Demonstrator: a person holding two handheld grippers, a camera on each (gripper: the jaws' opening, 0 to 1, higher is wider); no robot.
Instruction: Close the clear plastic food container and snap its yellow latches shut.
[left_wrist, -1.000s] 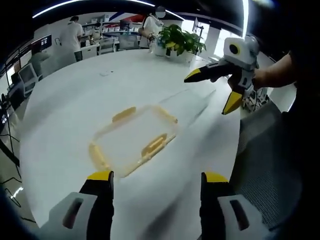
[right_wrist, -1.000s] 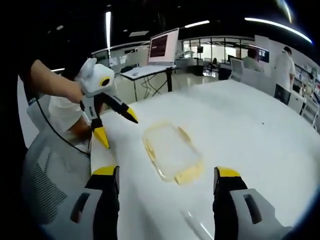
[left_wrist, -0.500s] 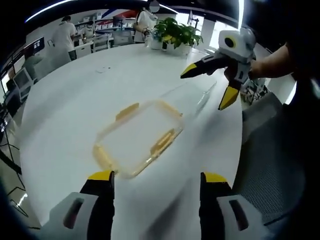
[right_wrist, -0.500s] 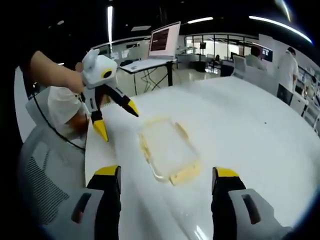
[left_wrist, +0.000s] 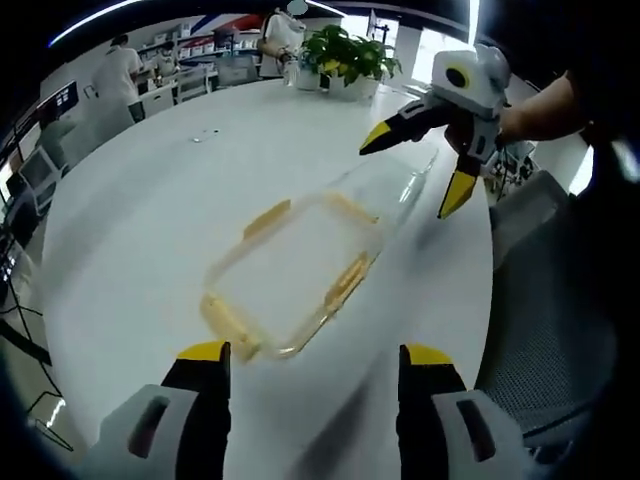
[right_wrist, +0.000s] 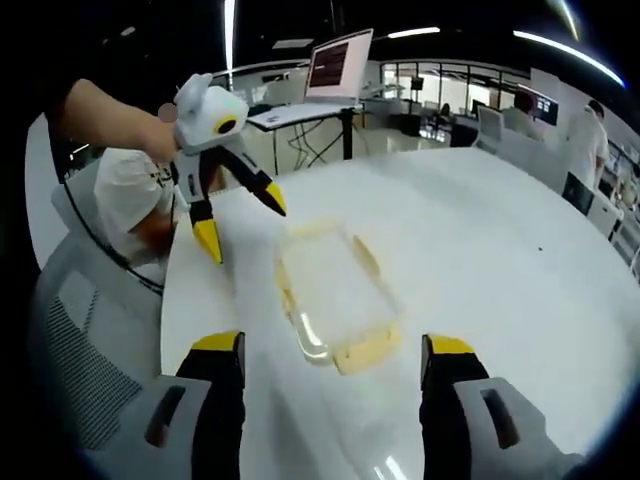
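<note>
One clear plastic food container (left_wrist: 295, 275) with yellow latches (left_wrist: 347, 280) is lying on the white table (left_wrist: 130, 230), near its edge. Two grippers are hovering above it: the left gripper (right_wrist: 238, 217) and the right gripper (left_wrist: 410, 170) are each standing with jaws spread apart, gripping nothing.

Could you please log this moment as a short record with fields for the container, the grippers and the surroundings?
container: clear plastic food container with yellow latches, resting on the white table
left gripper: open, holding nothing, container ahead of it
right gripper: open, holding nothing
contact: neither gripper touches the container
surroundings: potted plant at the table's far edge
</note>
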